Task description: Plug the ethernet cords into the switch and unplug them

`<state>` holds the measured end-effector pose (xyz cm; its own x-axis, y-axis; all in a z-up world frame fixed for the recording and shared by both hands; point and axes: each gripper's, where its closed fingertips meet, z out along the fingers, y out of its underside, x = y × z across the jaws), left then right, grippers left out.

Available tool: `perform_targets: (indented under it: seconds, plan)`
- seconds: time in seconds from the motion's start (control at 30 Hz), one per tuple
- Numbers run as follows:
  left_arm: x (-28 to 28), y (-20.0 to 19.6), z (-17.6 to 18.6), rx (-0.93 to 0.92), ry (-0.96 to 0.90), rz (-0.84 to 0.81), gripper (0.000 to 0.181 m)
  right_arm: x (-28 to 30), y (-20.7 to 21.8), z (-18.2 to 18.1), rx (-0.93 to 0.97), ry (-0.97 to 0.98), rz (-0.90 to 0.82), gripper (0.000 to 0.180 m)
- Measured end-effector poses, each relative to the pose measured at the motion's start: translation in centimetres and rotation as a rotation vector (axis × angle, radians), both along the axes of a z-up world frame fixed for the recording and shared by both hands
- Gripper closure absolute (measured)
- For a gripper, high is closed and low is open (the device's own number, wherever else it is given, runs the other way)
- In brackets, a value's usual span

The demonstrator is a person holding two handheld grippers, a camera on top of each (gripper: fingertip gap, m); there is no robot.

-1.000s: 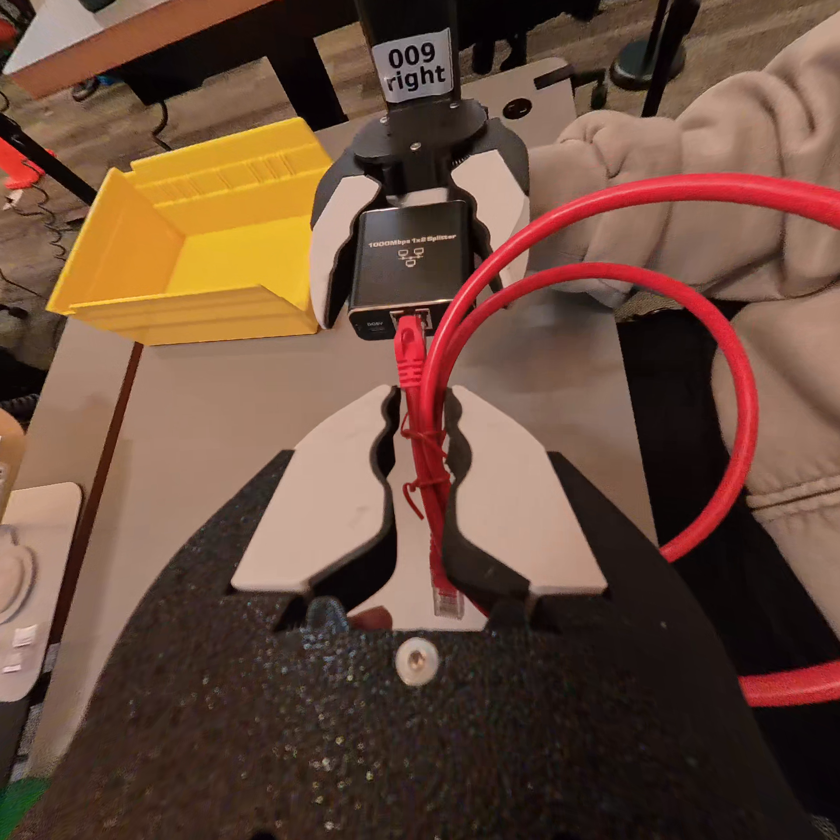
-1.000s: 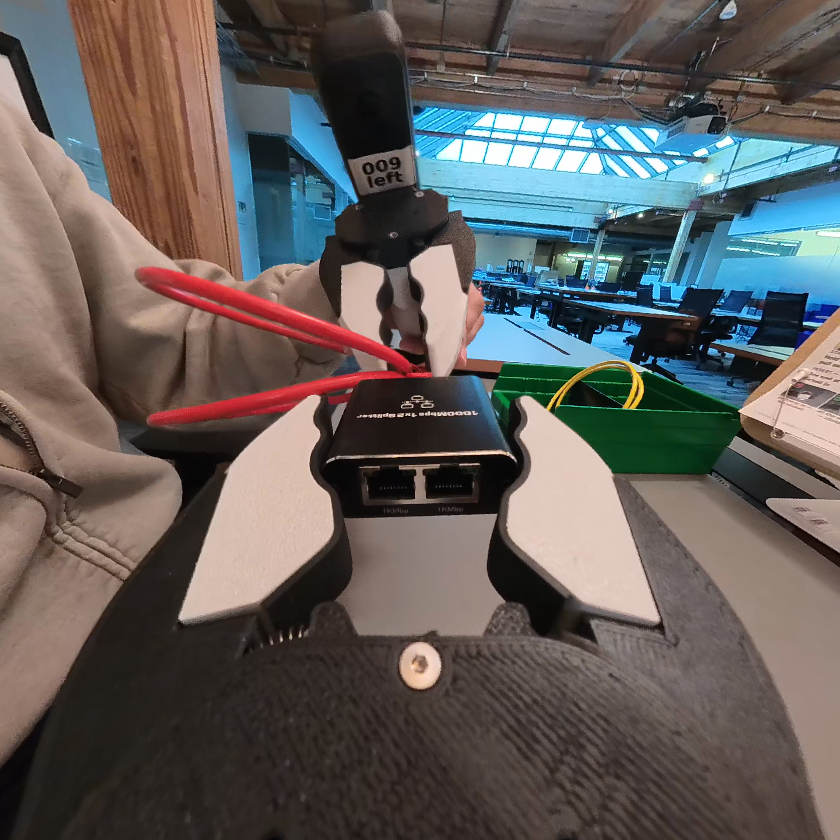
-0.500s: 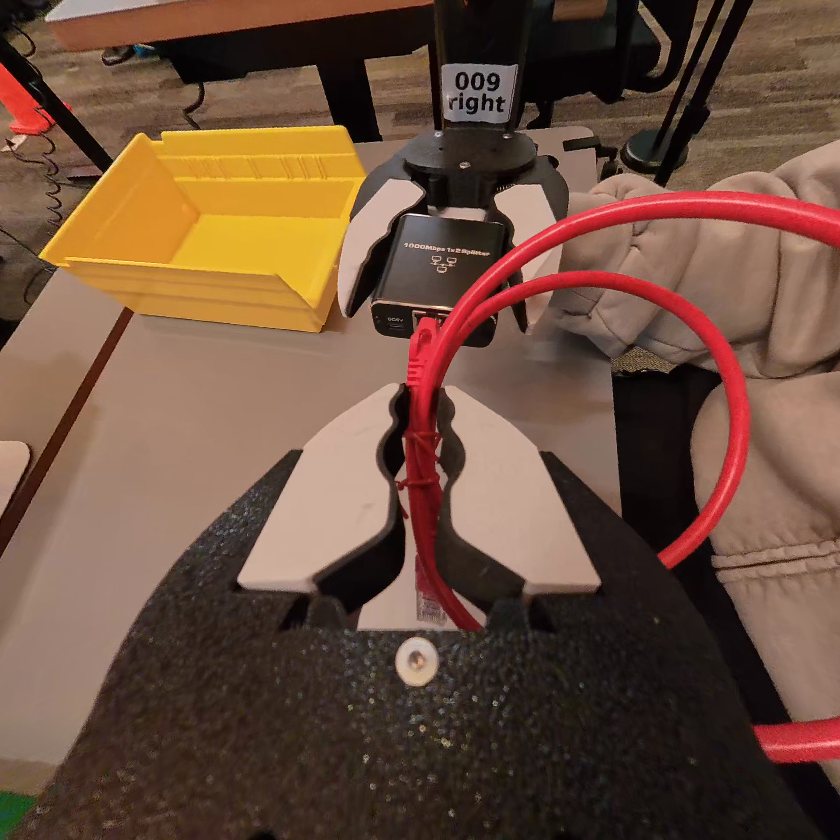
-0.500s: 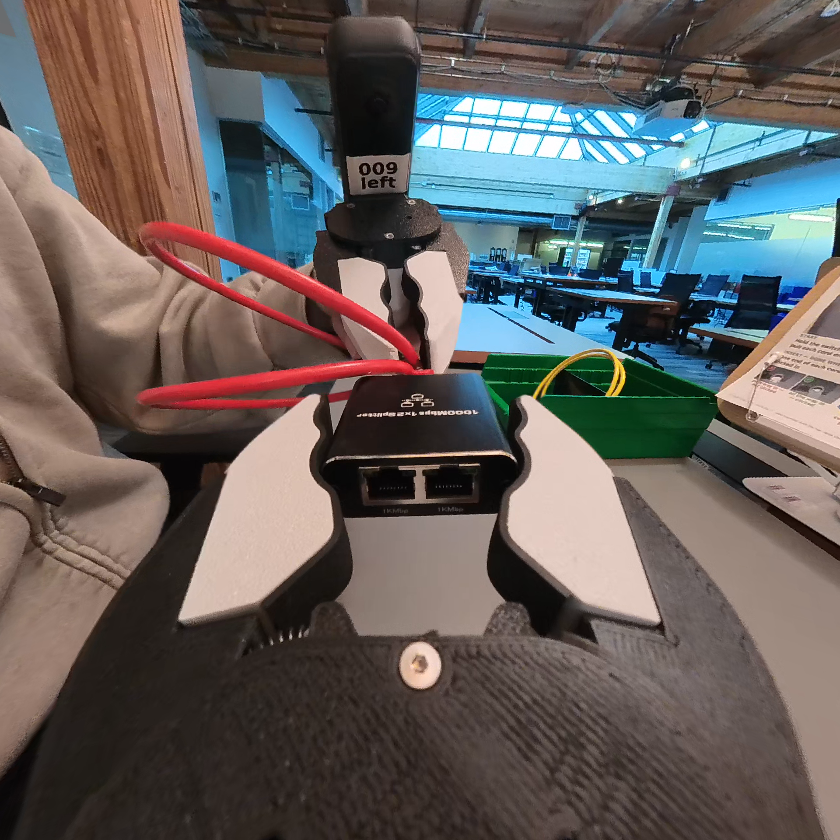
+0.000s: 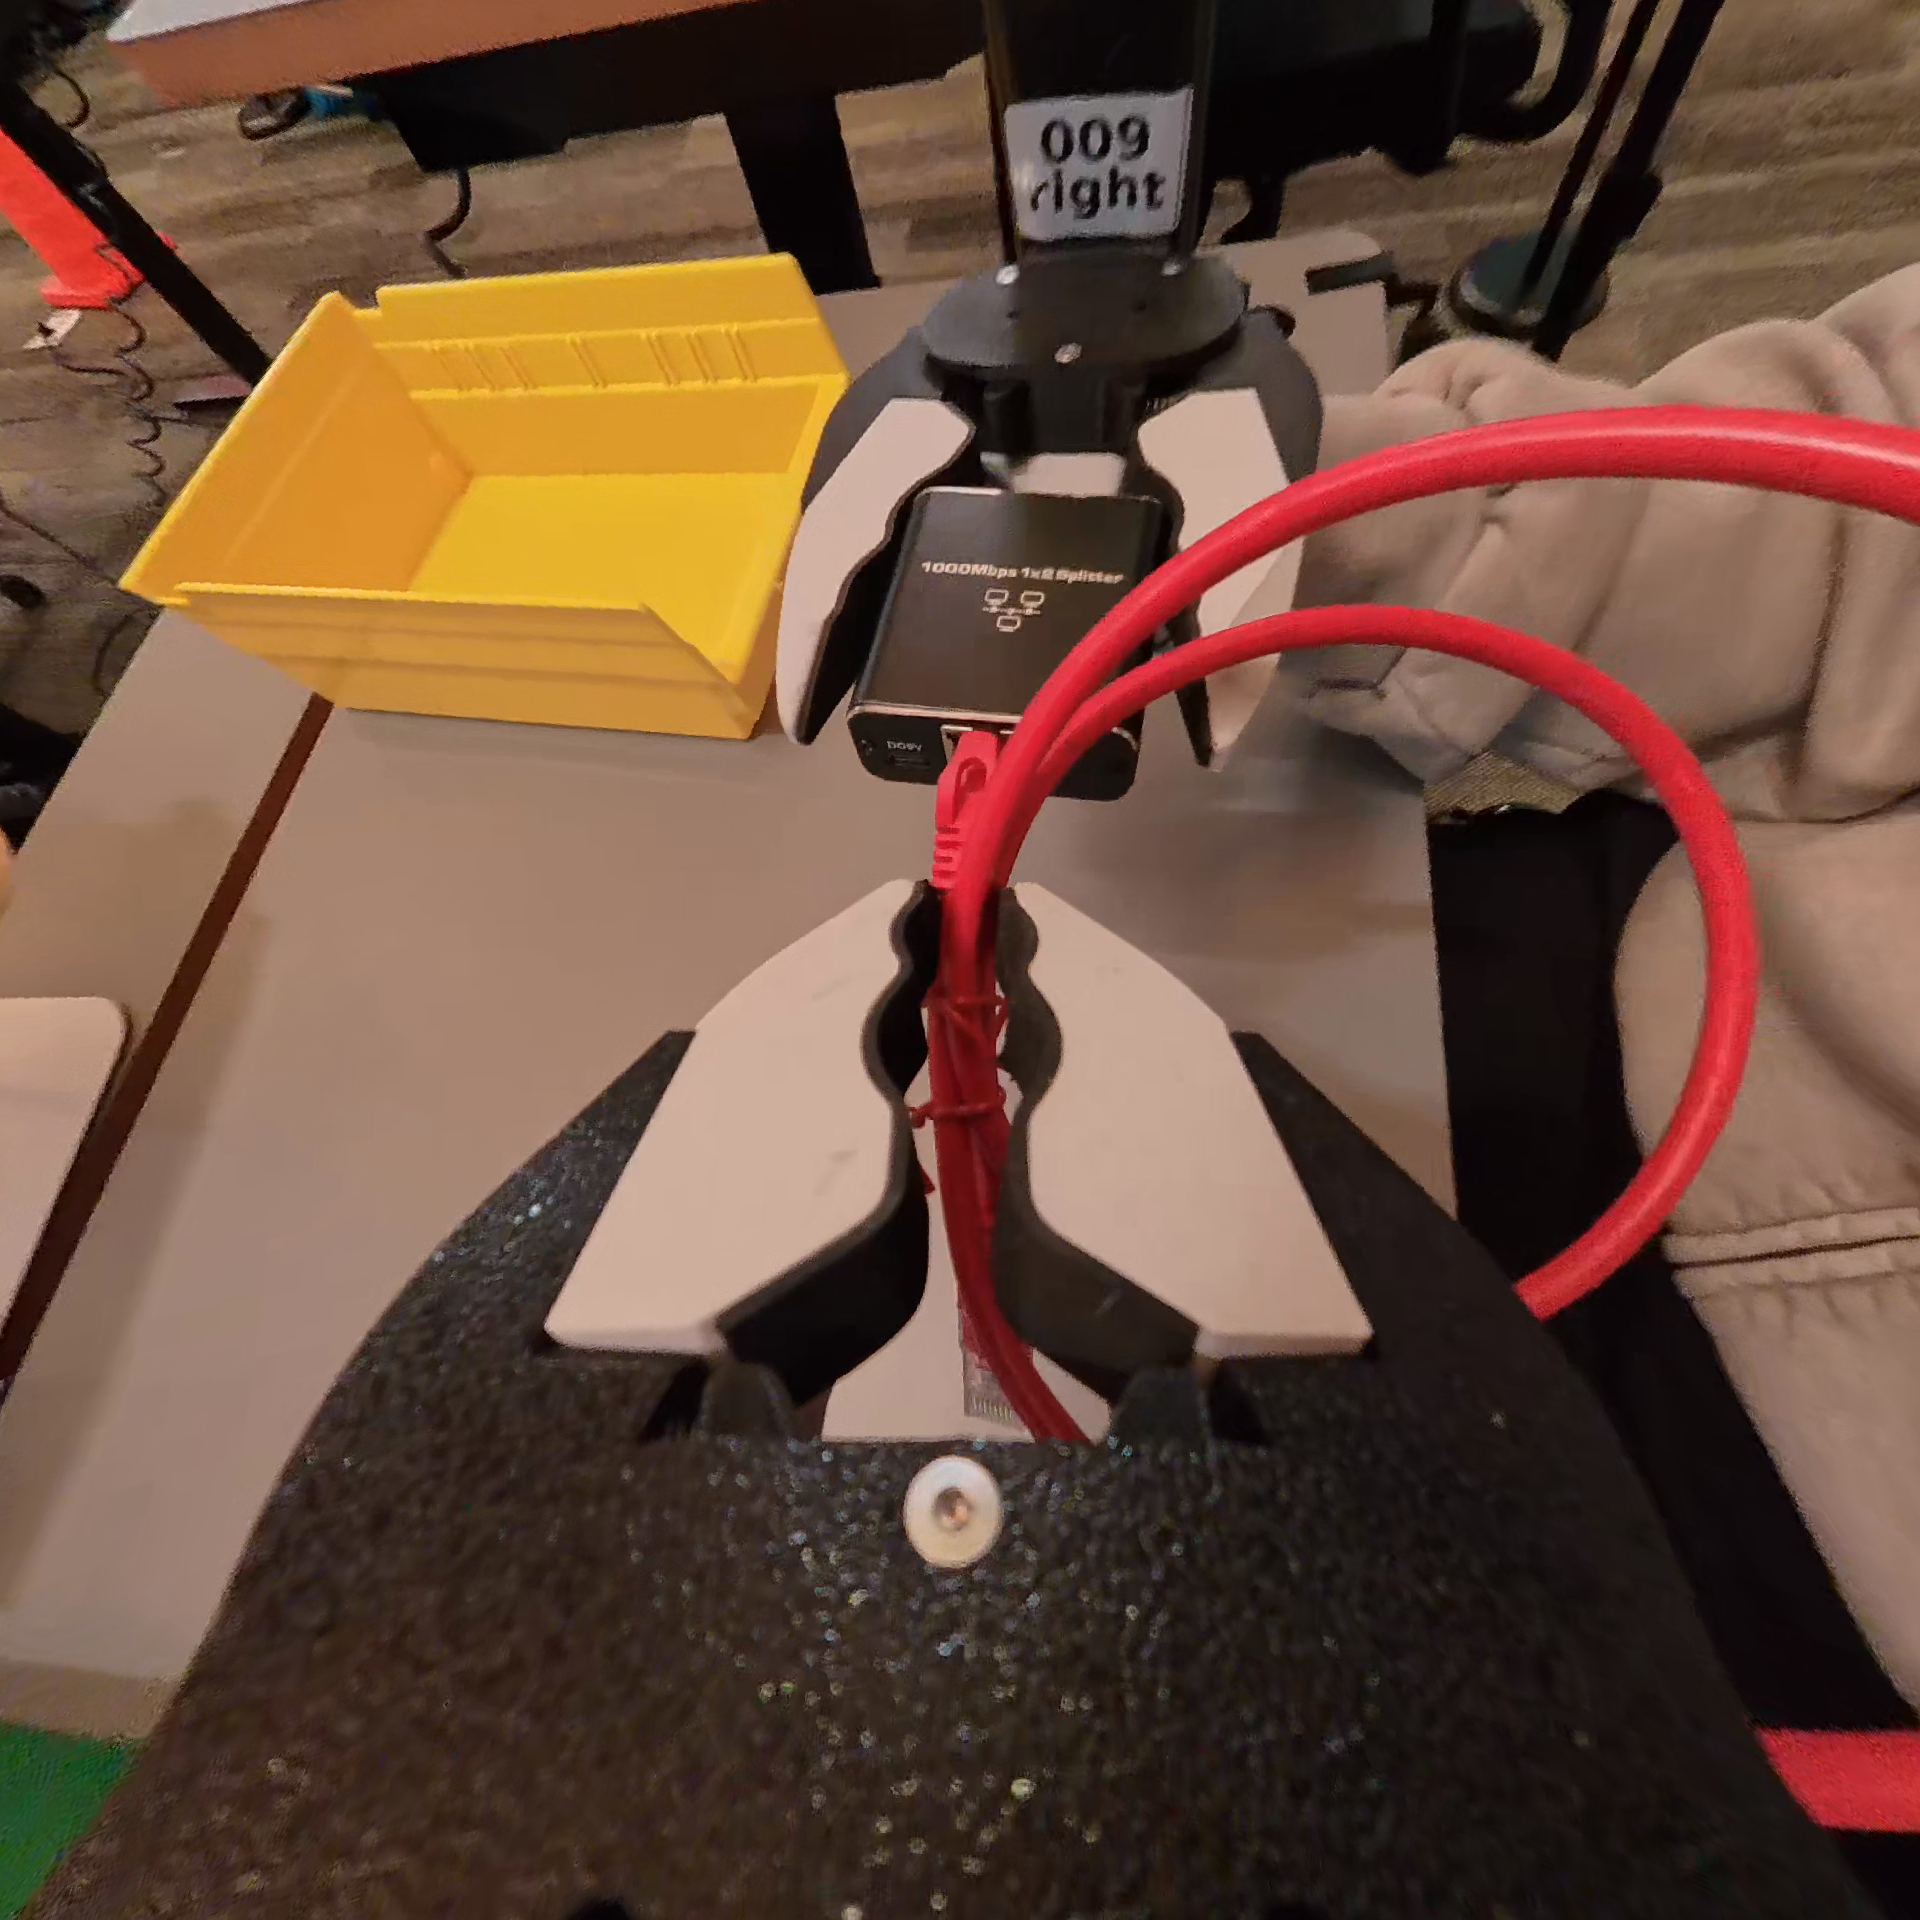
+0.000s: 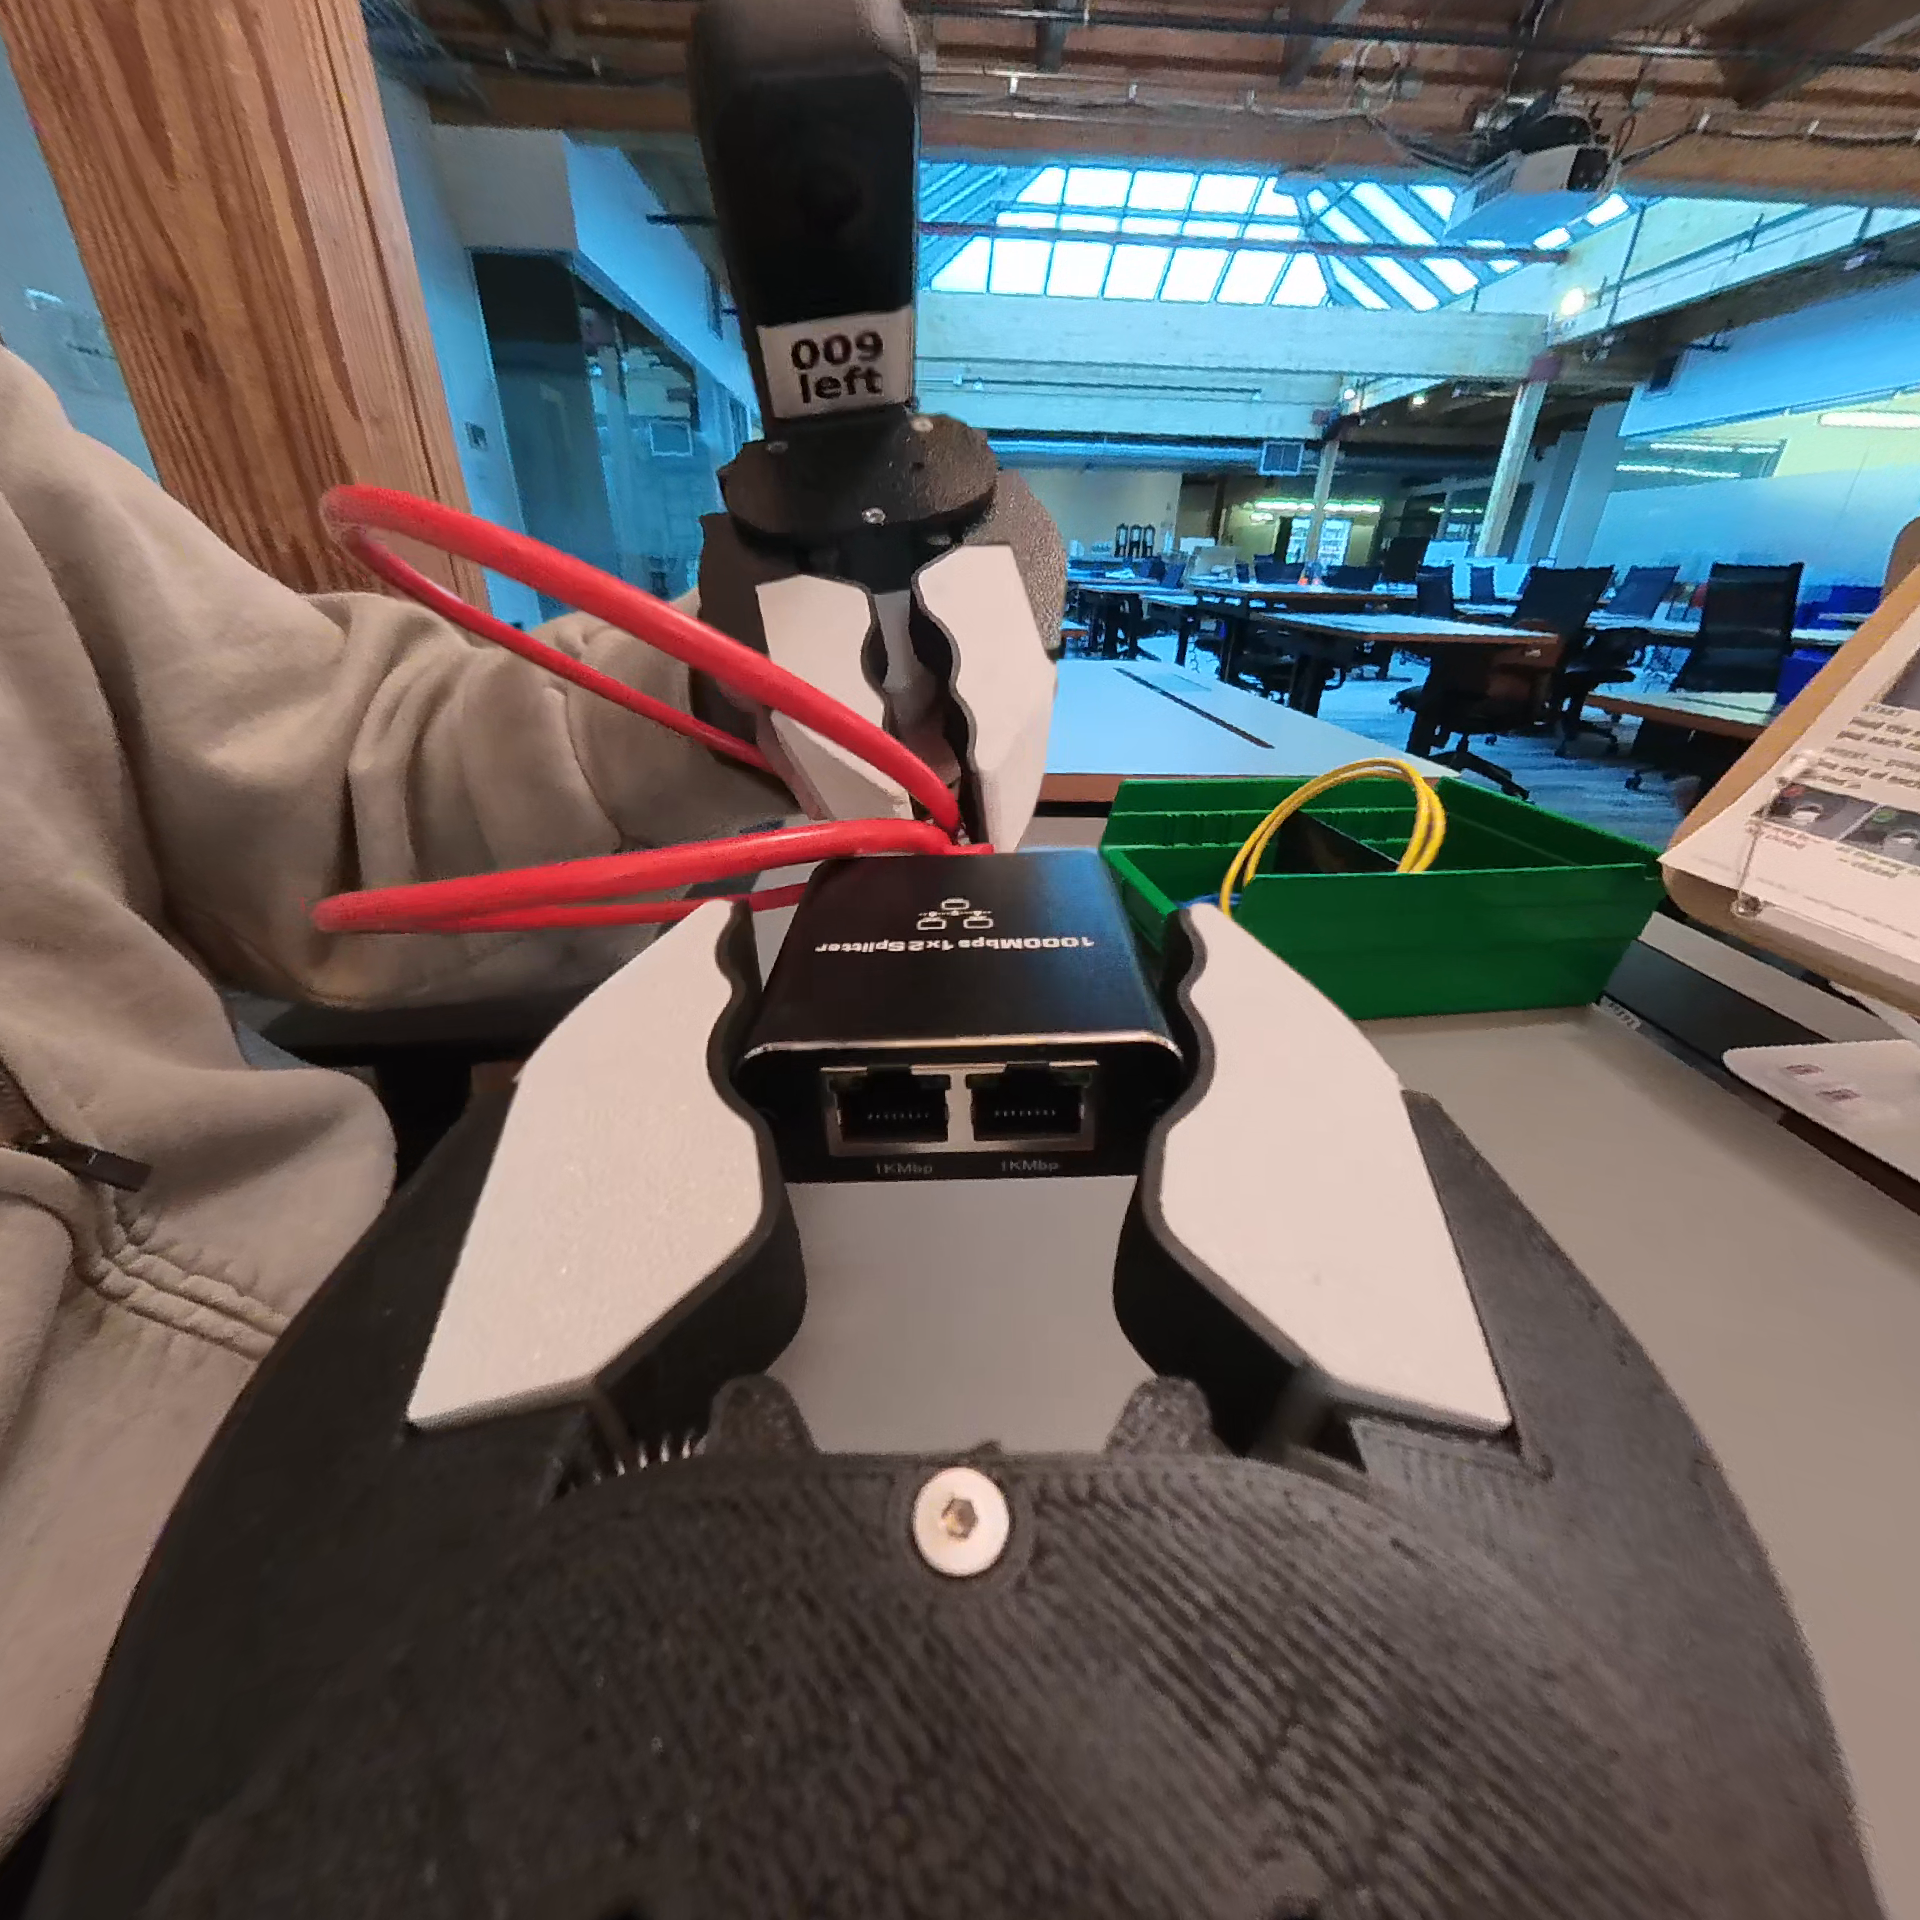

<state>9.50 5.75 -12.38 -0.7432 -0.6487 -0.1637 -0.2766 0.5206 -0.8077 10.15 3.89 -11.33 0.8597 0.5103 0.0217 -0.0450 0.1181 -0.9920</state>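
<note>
Left tool clamped; right tool clamped, facing.

Open-plan office: desk rows, office chairs, skylights.

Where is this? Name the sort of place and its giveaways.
Probably an open-plan office or lab workspace: rows of desks with office chairs, skylights in a beamed ceiling, and parts bins, green bin, on a worktable.
</note>
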Motion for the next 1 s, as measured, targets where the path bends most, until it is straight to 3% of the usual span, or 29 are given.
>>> perform_targets:
  seconds: [0.13,0.3,0.33,0.37,0.4,0.47,0.57,0.67,0.73,0.9,1.0]
  plan:
    - [0.2,0.5,-1.0,0.085,0.019,0.017,0.172,0.2,0.4,-0.8,-0.030,-0.021,-0.021,0.104]
    - [0.2,0.3,0.3,-0.042,-0.038,-0.007,0.169,0.1,0.3,0.3,0.035,-0.063,-0.046,0.104]
    - [0.4,0.6,0.5,-0.028,-0.056,0.007,0.161,0.2,0.4,0.2,0.035,-0.092,-0.068,0.104]
    - [0.9,1.4,0.9,-0.005,-0.100,0.055,0.146,0.5,0.5,0.3,0.038,-0.108,-0.094,0.104]
    - [1.4,2.6,1.8,0.019,-0.156,0.122,0.142,1.1,0.4,0.3,0.033,-0.127,-0.133,0.104]
    - [1.9,5.7,4.4,0.020,-0.264,0.283,0.140,2.9,0.2,0.0,0.018,-0.188,-0.246,0.104]
    - [0.9,8.8,8.4,-0.135,-0.359,0.480,0.140,6.6,-0.5,0.4,0.037,-0.213,-0.467,0.104]
    - [-0.5,6.8,9.6,-0.260,-0.385,0.479,0.139,9.0,-0.9,1.2,0.071,-0.179,-0.629,0.104]
    - [-0.6,4.3,8.2,-0.194,-0.383,0.448,0.128,9.8,-0.7,1.1,0.047,-0.115,-0.679,0.104]
    - [-0.1,-0.4,4.7,-0.038,-0.490,0.431,0.125,10.4,-0.4,0.9,0.037,0.032,-0.699,0.104]
    - [-0.1,-1.4,2.6,-0.184,-0.379,0.480,0.124,11.4,-1.0,0.9,0.036,0.015,-0.776,0.104]
